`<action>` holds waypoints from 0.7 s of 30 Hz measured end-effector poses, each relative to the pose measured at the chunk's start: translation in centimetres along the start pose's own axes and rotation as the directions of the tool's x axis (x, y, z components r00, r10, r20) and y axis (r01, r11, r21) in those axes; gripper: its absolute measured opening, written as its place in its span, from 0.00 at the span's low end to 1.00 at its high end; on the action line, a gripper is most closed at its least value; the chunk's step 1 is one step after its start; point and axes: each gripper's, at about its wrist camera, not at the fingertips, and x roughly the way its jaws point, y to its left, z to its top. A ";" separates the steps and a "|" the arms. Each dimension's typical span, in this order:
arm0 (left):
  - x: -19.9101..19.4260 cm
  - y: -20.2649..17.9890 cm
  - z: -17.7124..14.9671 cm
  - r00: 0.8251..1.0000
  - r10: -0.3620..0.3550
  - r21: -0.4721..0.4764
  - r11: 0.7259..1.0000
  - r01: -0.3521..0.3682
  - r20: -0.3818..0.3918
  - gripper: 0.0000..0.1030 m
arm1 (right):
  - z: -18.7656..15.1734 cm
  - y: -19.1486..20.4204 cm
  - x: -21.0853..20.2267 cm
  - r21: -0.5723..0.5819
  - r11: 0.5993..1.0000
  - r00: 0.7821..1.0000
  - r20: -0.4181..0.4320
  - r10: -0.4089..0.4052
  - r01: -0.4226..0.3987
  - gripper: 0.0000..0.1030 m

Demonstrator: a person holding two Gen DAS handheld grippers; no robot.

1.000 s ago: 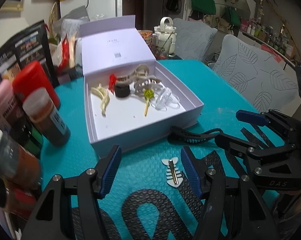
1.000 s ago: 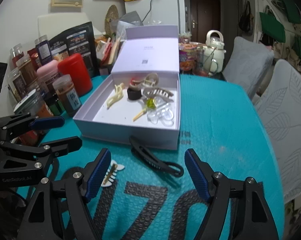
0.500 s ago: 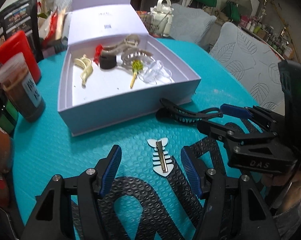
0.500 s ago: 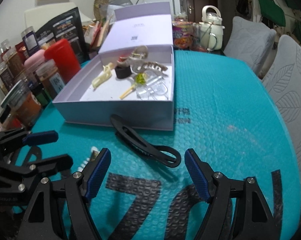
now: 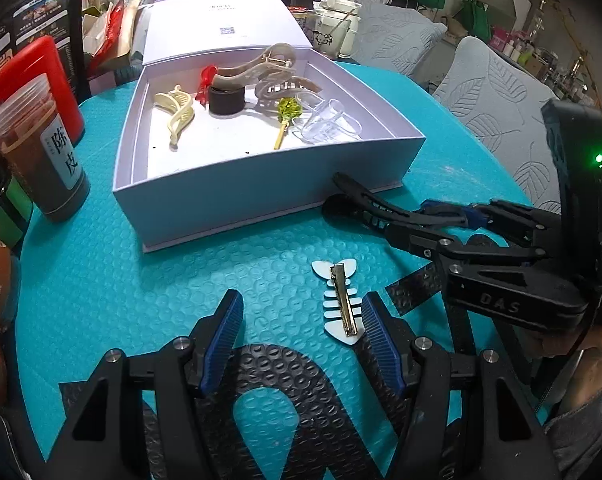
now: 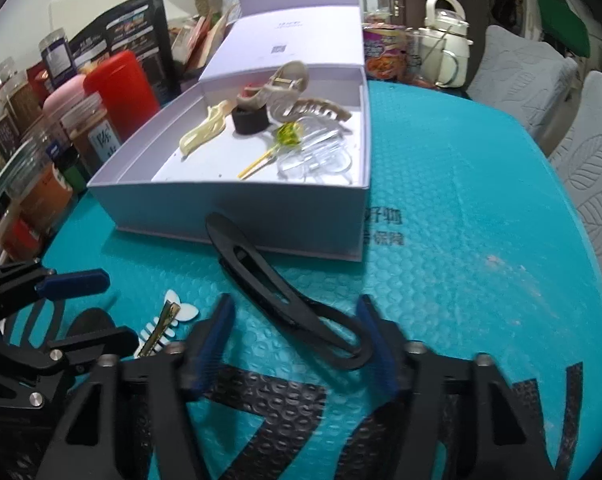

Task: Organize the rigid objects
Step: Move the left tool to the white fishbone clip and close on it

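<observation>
Two clips are lying before the box (image 5: 261, 196) edge: right claw (image 6: 297, 344) closing around the black clip (image 6: 285, 300), left claw (image 5: 301, 340) hanging spread by the fishbone clip (image 5: 339, 300).

The left gripper (image 5: 301, 334) hangs open over the desk (image 5: 101, 280), a fishbone clip (image 5: 339, 300) just inside its right pad. The right gripper (image 5: 441, 216), closing, straddles a black clip (image 5: 365, 204) beside the box (image 5: 229, 200).

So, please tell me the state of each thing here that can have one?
Lavender box: lid open, holds hair clips.
Black hair clip: lying on the table, between the closing right gripper pads.
Fishbone hair clip: on the table, ungripped.
Left gripper: open.
</observation>
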 end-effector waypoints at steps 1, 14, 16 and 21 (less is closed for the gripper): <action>0.0 0.1 -0.1 1.000 -0.015 -0.009 1.000 0.015 -0.003 0.59 | -0.1 0.2 0.2 -0.009 1.000 1.000 -0.011 0.005 -0.005 0.42; 0.6 -1.0 -0.8 0.997 -0.077 0.011 0.997 0.077 -0.013 0.59 | -2.1 0.6 -1.5 -0.017 1.000 1.000 -0.008 0.003 -0.003 0.14; 0.9 -1.5 -0.8 0.997 -0.078 0.025 0.997 0.079 -0.017 0.59 | -2.5 0.4 -1.9 -0.008 1.000 1.000 -0.007 -0.003 0.003 0.14; 1.3 -2.4 -0.9 0.999 -0.040 0.075 0.996 0.039 0.010 0.42 | -3.3 -0.3 -3.0 0.027 1.000 1.000 0.004 0.001 -0.001 0.15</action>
